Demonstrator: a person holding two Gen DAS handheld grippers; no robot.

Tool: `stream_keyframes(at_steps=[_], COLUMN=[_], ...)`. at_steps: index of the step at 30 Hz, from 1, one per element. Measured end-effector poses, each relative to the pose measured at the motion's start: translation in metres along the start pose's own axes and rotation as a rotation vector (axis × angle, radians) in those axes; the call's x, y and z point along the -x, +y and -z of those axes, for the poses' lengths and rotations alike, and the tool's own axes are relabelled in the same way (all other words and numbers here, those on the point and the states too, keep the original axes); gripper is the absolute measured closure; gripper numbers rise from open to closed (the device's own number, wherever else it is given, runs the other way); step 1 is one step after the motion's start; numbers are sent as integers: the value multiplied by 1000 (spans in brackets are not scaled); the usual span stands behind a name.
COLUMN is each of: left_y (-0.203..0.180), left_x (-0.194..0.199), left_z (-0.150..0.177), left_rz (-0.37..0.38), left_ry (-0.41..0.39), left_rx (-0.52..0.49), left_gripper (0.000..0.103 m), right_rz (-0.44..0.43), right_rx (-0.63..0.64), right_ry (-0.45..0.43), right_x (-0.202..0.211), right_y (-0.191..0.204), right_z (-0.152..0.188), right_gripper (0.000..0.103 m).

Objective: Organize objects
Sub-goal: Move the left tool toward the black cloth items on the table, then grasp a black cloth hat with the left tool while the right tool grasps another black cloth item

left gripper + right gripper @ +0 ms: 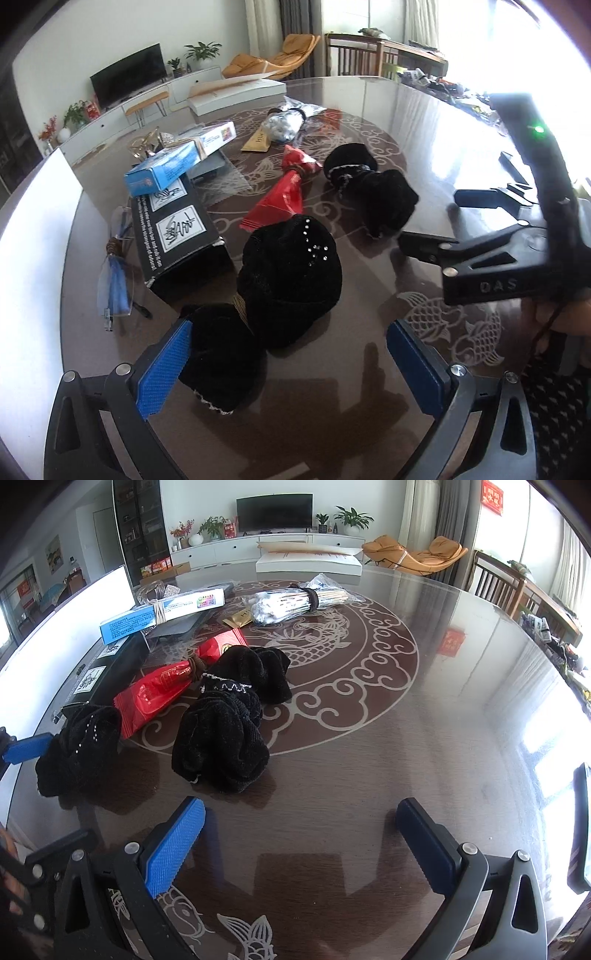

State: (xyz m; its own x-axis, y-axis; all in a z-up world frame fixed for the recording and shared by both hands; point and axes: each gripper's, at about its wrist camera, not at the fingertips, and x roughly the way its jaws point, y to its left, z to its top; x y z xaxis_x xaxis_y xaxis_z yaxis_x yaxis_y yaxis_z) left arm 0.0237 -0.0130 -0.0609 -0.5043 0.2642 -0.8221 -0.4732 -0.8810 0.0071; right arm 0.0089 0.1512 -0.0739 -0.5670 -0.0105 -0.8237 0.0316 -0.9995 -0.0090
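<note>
While both claws gape empty, I hold over the table.
Left gripper straddles the near black bundle; right gripper grips nothing. Closing now, I judge, pinches only loose cloth and drags it.

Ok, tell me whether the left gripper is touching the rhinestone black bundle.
Cannot tell. In the left wrist view the left gripper is open, one pad overlapping the rhinestone black bundle, with neither contact nor gap plain.
</note>
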Motion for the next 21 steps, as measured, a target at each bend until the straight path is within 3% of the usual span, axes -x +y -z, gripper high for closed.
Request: stream_keyframes(at_steps=[3,8,11,14,15,17,20,21], left_y=[3,11,2,-10,-9,-3,14,21], left_x=[17,19,1,-23,-19,-17,-10,-7], left_z=[12,6,-7,-5,-4,-1,4,3], left_rz=[72,0,-53,-114,-108,-84,-75,-71], left_ry=[2,-33,-35,26,-5,23,12,11], left_rx=[33,74,2,-86,-72,-20,81,125], left_gripper=[0,0,0,0,1,4,32,54], right_rz=[7,9,9,8,7,8,8,7], right_rx=[-12,-12,-12,-12,-12,-11,-11,-11], right_ry=[-1,-2,-2,-2,-2,-2,-2,-3], right_x=[1,0,0,0,0,0,0,0], right_y=[-3,-2,-3,-3,-3,-2,-2,-3], right_z=[0,-1,-1,0,0,-1,0,0], right_gripper=[0,0,0,0,0,0,0,0])
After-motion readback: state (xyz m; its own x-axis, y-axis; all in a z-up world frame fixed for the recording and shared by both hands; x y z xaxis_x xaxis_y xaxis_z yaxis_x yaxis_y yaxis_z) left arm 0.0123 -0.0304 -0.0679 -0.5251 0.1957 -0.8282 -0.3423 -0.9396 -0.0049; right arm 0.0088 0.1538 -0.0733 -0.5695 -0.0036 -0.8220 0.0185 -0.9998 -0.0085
